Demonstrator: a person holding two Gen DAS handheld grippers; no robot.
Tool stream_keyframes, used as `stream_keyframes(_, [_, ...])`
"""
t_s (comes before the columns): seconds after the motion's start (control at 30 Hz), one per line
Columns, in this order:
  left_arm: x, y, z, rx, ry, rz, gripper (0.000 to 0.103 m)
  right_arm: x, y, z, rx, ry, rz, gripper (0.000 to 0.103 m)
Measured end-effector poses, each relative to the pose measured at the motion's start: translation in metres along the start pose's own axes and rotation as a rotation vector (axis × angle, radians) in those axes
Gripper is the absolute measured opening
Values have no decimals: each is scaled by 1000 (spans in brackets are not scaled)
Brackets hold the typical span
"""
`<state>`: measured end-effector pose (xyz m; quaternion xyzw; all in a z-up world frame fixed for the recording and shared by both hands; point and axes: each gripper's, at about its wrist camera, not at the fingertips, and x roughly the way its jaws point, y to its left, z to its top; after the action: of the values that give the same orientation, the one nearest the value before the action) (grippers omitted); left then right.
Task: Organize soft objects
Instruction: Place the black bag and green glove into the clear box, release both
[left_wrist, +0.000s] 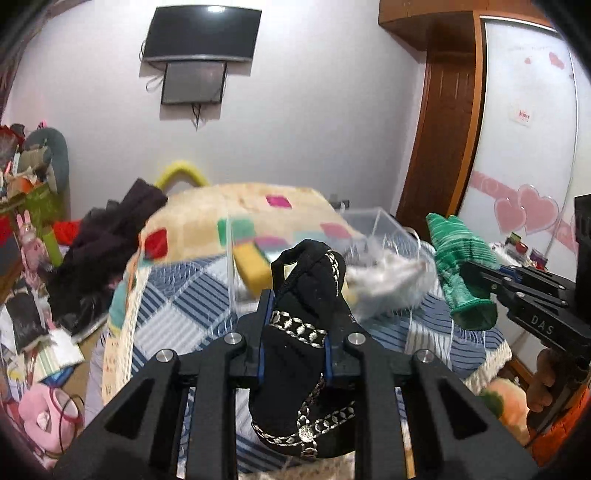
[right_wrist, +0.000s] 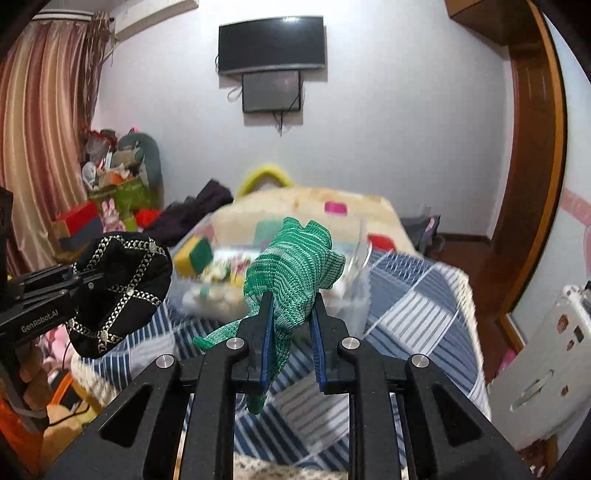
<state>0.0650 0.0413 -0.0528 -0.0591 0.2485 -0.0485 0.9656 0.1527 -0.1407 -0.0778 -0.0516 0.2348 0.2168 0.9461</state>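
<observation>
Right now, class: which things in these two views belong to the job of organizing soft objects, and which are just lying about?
Belongs to the job:
left gripper, shut on the black cap
right gripper, shut on the green glove
clear box
yellow sponge

Just lying about:
wall TV
dark clothes
curtain

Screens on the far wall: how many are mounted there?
2. A large curved black screen hangs high on the wall, and a smaller grey screen sits directly beneath it, touching its lower edge. Both views show the same pair.
</observation>
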Motion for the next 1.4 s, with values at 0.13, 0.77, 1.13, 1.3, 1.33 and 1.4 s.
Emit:
stream_keyframes(0.13, [6,-1,19,-1,-43,17,21,0,-3,18,1,-54,-28,16])
stream_keyframes(0.77, [91,-9,57,-5,-32,30,21,71,-2,29,13,28,-50,16])
stream_keyframes(1.13, [150,-5,33,-44,100,38,32,103,1,9,9,143,-60,19])
stream_keyframes(1.3, [143,1,34,-71,102,20,50,94,5,10,-19,148,-87,24])
stream_keyframes(1.33, [139,3,34,-79,97,12,52,92,4,10,-13,151,-83,25])
stream_keyframes(1.4, [129,5,34,-93,83,-11,57,88,-3,12,10,150,-66,34])
